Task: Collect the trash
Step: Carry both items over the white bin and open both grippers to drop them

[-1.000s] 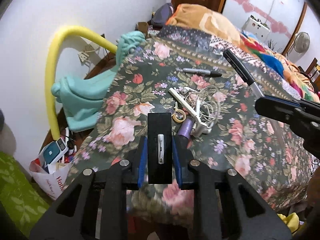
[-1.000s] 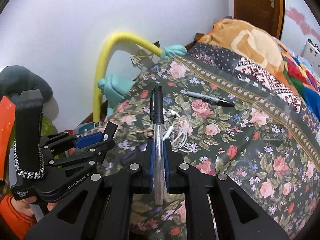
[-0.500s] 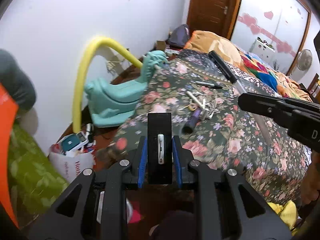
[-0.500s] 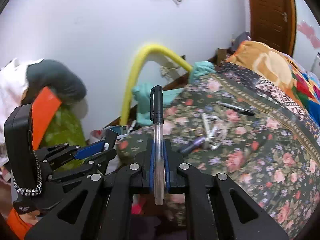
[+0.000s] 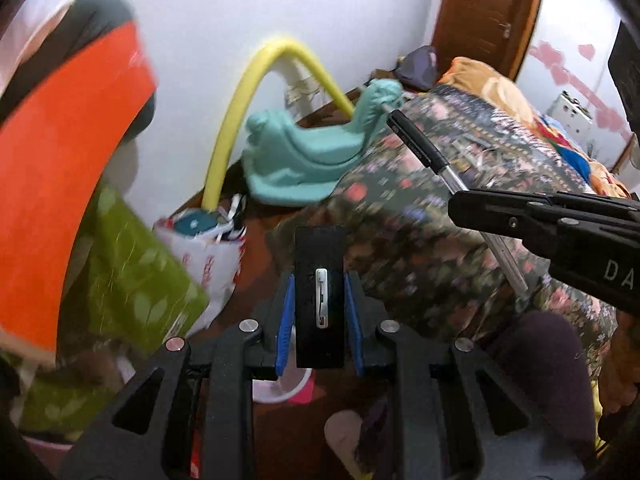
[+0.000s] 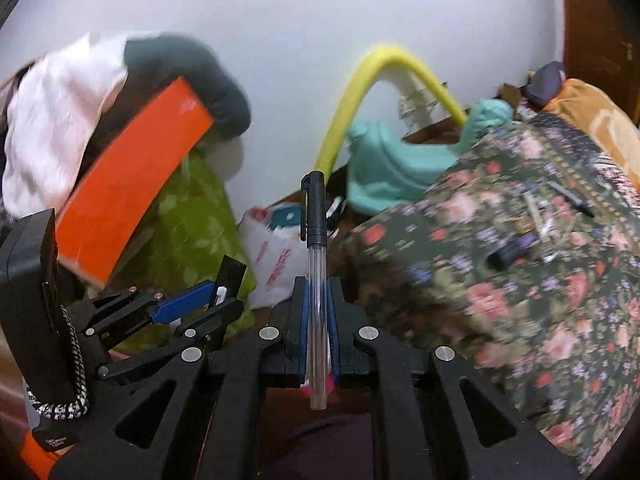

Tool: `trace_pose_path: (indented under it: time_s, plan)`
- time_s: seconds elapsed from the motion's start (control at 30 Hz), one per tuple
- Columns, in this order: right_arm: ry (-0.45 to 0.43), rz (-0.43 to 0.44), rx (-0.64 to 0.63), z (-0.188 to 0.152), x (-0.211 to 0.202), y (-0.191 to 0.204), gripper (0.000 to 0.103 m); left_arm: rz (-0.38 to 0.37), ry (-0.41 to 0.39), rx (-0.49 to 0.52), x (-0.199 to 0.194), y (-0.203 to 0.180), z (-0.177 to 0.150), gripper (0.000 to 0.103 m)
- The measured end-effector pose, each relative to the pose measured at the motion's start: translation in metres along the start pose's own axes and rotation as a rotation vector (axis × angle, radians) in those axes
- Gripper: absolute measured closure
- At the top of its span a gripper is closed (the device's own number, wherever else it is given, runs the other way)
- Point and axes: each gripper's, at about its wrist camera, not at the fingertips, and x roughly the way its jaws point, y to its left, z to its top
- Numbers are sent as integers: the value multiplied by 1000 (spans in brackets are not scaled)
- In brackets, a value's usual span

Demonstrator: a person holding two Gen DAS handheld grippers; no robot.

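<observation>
My left gripper (image 5: 319, 280) is shut on a flat black box (image 5: 319, 264) with a white clip on its face. It is held in the air beside the bed, above the floor. My right gripper (image 6: 316, 292) is shut on a clear pen with a black cap (image 6: 315, 256), which points up and forward. The pen (image 5: 448, 168) and right gripper also show at the right of the left wrist view. The left gripper (image 6: 188, 304) shows at the left of the right wrist view. A white plastic bag (image 5: 208, 252) (image 6: 272, 256) holding trash stands on the floor by the wall.
The floral bed cover (image 6: 540, 280) carries a purple tube (image 6: 516, 248), cables and a marker. A teal ride-on toy (image 5: 312, 156), a yellow foam tube (image 5: 248, 92), a green bag (image 5: 132, 276) and an orange panel (image 5: 64, 152) crowd the floor on the left.
Both grippers have swung left, away from the bed top and toward the floor by the wall, each still holding its object. The white bag and green bag are now closer.
</observation>
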Motion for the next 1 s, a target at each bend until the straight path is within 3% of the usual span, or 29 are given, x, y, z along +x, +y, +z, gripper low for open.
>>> trace_pose_path:
  time_s: [0.4,0.63,0.8,1.0]
  plan:
    - [224,60,-35,-34,94,45,95,57,174,-155,53,68,-71,79]
    - [380,72,-20,-47,154,53,95,28,288,-241,96,92,-97,79]
    - [449,76,-4,-49,186,57,95,34,339,-266,124,105,-106,79]
    - [479,87,-14,-38,205,60,94,-4,345,-339,139,123,-99,80]
